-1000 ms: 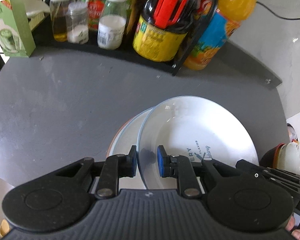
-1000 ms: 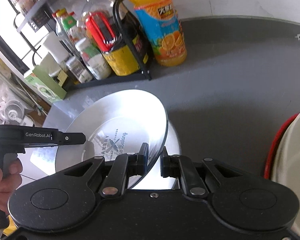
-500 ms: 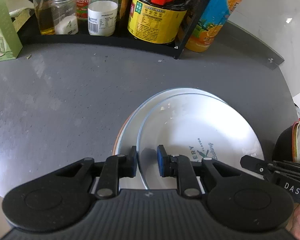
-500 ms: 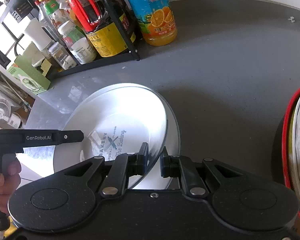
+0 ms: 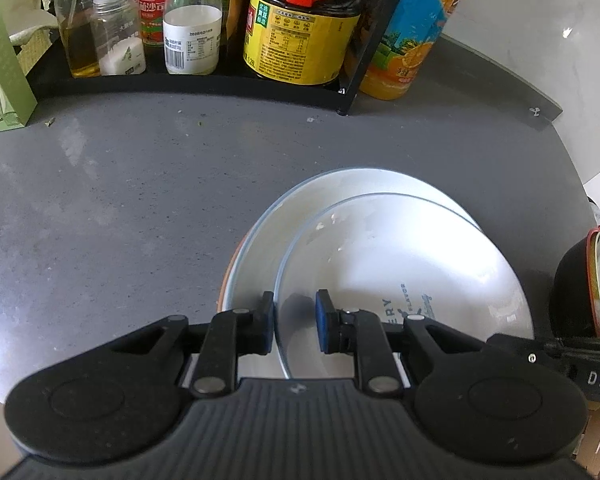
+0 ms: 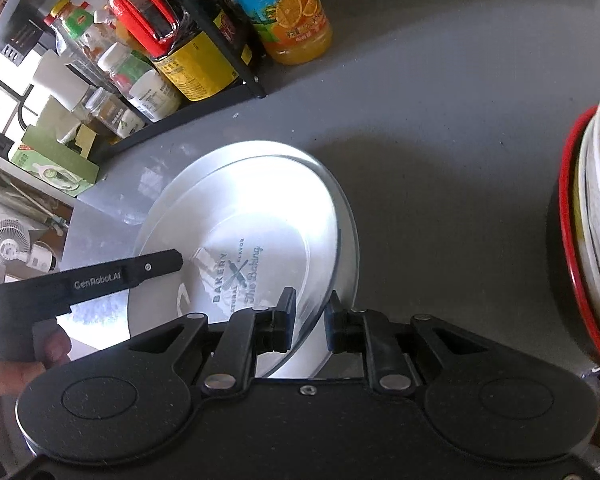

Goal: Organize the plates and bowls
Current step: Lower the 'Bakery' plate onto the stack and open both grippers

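Note:
A white plate point(image 5: 400, 264) printed "BAKERY" is held at opposite rims by both grippers. My left gripper point(image 5: 296, 328) is shut on its near-left rim. In the right wrist view my right gripper point(image 6: 310, 320) is shut on the right rim of the same plate point(image 6: 240, 232). The held plate lies slightly tilted, low over a second white plate point(image 5: 256, 248) that rests on the grey table point(image 5: 120, 200). An orange edge point(image 5: 225, 280) shows under that lower plate. A stack of bowls point(image 6: 592, 240), the outer one red-rimmed, stands to the right.
A black rack of sauce and spice bottles point(image 5: 300, 20) lines the back of the table, with an orange juice bottle point(image 5: 412, 40) at its right end. A green box point(image 5: 0, 80) stands at the far left. A hand point(image 6: 12, 368) holds the left gripper's handle.
Both grippers have lowered the held plate toward the plate beneath and flattened its tilt. The views have closed in on the table and rack. The jaw gaps look unchanged.

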The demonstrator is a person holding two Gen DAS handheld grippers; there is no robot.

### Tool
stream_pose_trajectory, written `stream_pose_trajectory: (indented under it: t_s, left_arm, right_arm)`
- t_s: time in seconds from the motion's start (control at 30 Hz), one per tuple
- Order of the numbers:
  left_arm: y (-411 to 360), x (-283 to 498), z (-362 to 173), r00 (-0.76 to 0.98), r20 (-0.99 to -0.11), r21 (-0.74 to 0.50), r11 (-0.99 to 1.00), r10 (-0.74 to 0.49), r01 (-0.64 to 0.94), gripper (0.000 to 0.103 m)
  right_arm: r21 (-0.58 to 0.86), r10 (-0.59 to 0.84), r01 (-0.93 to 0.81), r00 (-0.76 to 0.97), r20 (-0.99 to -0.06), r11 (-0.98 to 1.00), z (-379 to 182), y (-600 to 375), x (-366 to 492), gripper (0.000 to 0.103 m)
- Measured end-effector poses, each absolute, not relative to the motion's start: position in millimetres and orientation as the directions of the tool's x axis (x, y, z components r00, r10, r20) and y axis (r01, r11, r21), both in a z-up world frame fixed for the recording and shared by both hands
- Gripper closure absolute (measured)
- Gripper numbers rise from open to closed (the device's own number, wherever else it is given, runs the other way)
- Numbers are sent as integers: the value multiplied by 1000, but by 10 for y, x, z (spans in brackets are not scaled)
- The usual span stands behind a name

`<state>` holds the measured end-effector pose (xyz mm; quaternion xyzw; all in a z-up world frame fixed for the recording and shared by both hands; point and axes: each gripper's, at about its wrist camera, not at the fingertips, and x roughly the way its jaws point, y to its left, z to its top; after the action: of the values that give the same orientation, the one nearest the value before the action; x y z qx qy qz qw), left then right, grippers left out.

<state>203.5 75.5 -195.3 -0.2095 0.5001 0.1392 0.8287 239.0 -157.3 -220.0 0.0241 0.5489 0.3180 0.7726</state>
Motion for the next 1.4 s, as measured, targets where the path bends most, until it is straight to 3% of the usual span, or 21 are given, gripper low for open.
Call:
stream_pose_trajectory:
  t_s: [0.33, 0.97, 1.23, 1.4]
  left_arm:
    - [697, 2017, -1952, 472, -881, -185, 890, 38, -417, 83]
    - [667, 2128, -1969, 442, -895, -145, 902, 56, -406, 82]
    - [682, 2118, -1967, 429, -901, -139, 898, 60, -418, 82]
    - [674, 2133, -1877, 415, -906, -122, 892, 78, -435, 74]
  right_arm:
    - [379, 503, -439, 210, -838, 815, -2100, -1657, 2269, 91]
    - [307, 442, -447, 236, -866, 840, -2144, -1610, 2204, 88]
    - [299, 427, -429, 240, -872, 852, -2219, -1605, 2240, 71]
    - [298, 424, -430, 235, -875, 852, -2230, -1573, 2252, 70]
